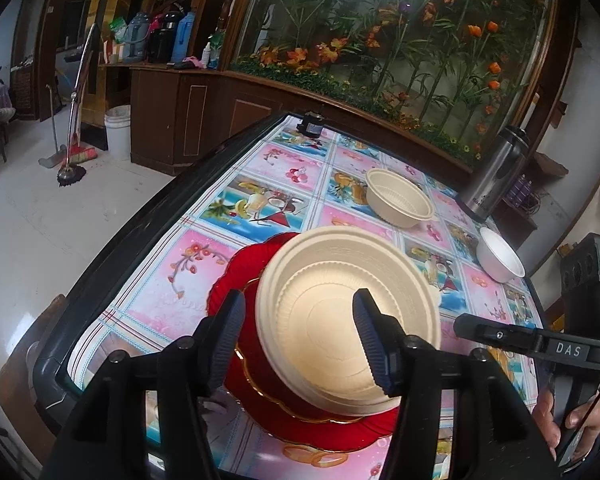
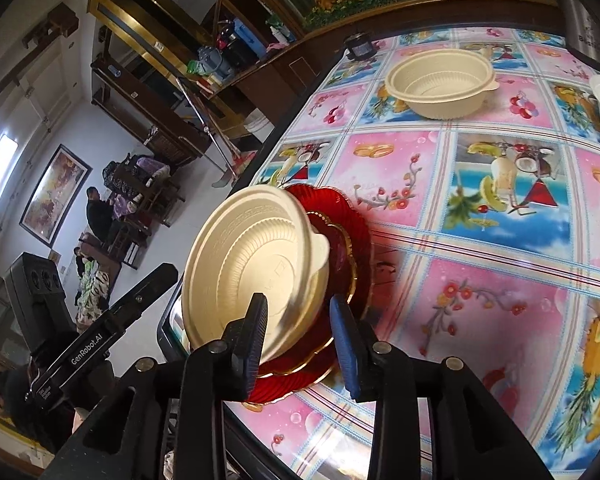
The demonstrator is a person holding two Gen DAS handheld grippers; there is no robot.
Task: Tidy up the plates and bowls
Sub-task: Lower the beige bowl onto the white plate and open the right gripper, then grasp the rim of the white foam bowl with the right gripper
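I have the cream ribbed plastic plate lying on the stacked red scalloped glass plates at the near left edge of the table. My left gripper straddles its near rim, fingers apart and not pressing. My right gripper also stands open beside that stack. The cream ribbed plastic bowl sits far and to the right, well apart; the right gripper looks nearer it.

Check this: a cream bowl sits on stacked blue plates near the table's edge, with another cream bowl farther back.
Wrong colour. In the left wrist view the plates under the near cream bowl are red, gold-rimmed. The other cream bowl does stand farther back.
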